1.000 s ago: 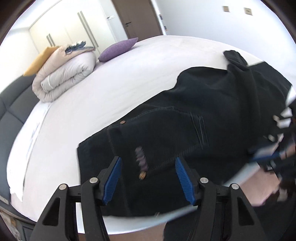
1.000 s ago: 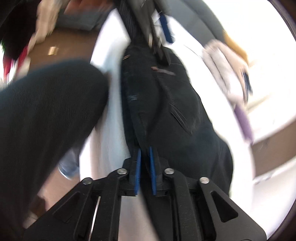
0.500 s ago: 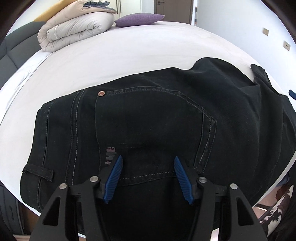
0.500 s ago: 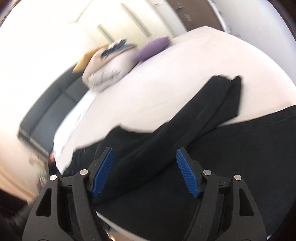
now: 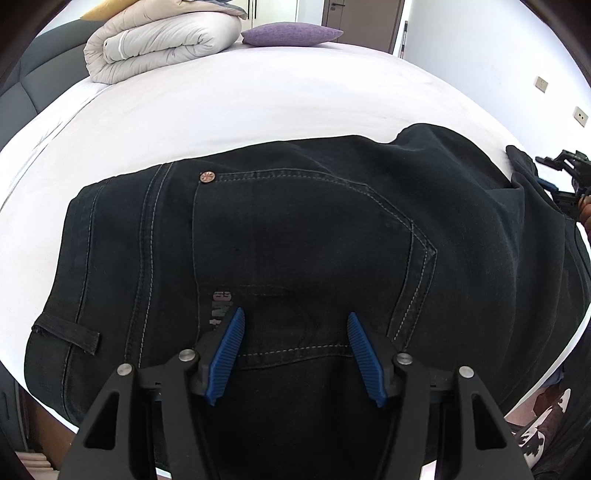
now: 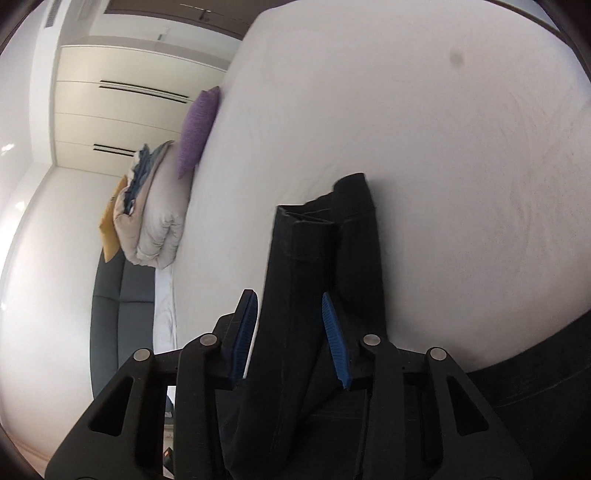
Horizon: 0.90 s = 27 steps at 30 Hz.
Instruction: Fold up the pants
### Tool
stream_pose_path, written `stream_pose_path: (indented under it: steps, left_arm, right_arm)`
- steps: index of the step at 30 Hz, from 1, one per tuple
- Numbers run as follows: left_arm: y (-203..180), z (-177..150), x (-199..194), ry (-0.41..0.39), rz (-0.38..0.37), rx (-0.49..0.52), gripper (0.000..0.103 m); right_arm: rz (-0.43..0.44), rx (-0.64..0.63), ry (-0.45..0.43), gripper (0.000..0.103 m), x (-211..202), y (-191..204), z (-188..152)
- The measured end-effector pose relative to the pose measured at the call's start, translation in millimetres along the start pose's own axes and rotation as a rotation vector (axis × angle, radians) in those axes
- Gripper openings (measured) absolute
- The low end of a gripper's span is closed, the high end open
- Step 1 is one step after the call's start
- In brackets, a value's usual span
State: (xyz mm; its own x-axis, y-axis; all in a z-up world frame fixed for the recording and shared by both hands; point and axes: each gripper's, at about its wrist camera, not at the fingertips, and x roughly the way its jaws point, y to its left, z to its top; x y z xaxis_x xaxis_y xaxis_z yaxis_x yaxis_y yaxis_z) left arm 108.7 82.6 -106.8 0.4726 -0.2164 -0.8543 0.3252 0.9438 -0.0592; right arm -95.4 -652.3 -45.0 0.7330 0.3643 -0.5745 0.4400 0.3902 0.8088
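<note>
Black jeans (image 5: 303, 229) lie flat on the white bed (image 5: 258, 92), waist end at the left, back pocket up. My left gripper (image 5: 295, 343) is open, its blue pads just above the seat of the jeans near the pocket's lower seam. In the right wrist view the two leg ends (image 6: 325, 236) lie side by side on the sheet. My right gripper (image 6: 290, 332) is open with its blue pads on either side of the nearer leg, not closed on it. The right gripper also shows in the left wrist view (image 5: 565, 177) at the far right.
A rolled beige duvet (image 5: 162, 40) and a purple pillow (image 5: 291, 34) sit at the far side of the bed. A dark grey headboard (image 6: 122, 314) stands at the left. White wardrobe doors (image 6: 122, 107) and a brown door (image 5: 362, 14) are beyond.
My right gripper let go of the jeans, opened, and swung to the leg ends, now straddling one leg. My left gripper moved in closer over the seat and stayed open.
</note>
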Motion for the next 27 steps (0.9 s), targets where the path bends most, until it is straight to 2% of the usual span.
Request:
stream_pose_path:
  steps: [8, 14, 16, 17, 19, 22, 27]
  left_arm:
    - [7.0, -0.7, 0.8, 0.001, -0.006, 0.005, 0.06]
    - [6.1, -2.3, 0.1, 0.001, -0.002, 0.009, 0.06]
    - [6.2, -2.3, 0.1, 0.001, -0.002, 0.009, 0.06]
    - [6.3, -2.4, 0.0, 0.002, -0.003, 0.009, 0.06]
    - [6.2, -2.4, 0.1, 0.001, -0.003, 0.009, 0.06]
    - [5.4, -2.4, 0.0, 0.002, -0.003, 0.008, 0.06]
    - [4.4, -2.5, -0.2, 0.004, -0.004, 0.009, 0.06]
  right_arm:
    - [-0.055, 0.091, -0.051, 0.033, 8.5, -5.5, -1.0]
    - [0.035, 0.086, -0.021, 0.032, 24.7, 13.0, -14.6]
    - [0.049, 0.064, -0.021, 0.022, 32.3, 18.6, -10.7]
    - [0.045, 0.056, -0.022, 0.009, 35.4, 18.0, -10.0]
    - [0.035, 0.022, -0.036, 0.004, 32.7, 21.1, -7.4]
    - [0.01, -0.085, -0.083, 0.003, 2.6, 37.4, -11.3]
    - [0.019, -0.167, -0.194, 0.003, -86.0, 52.7, -34.0]
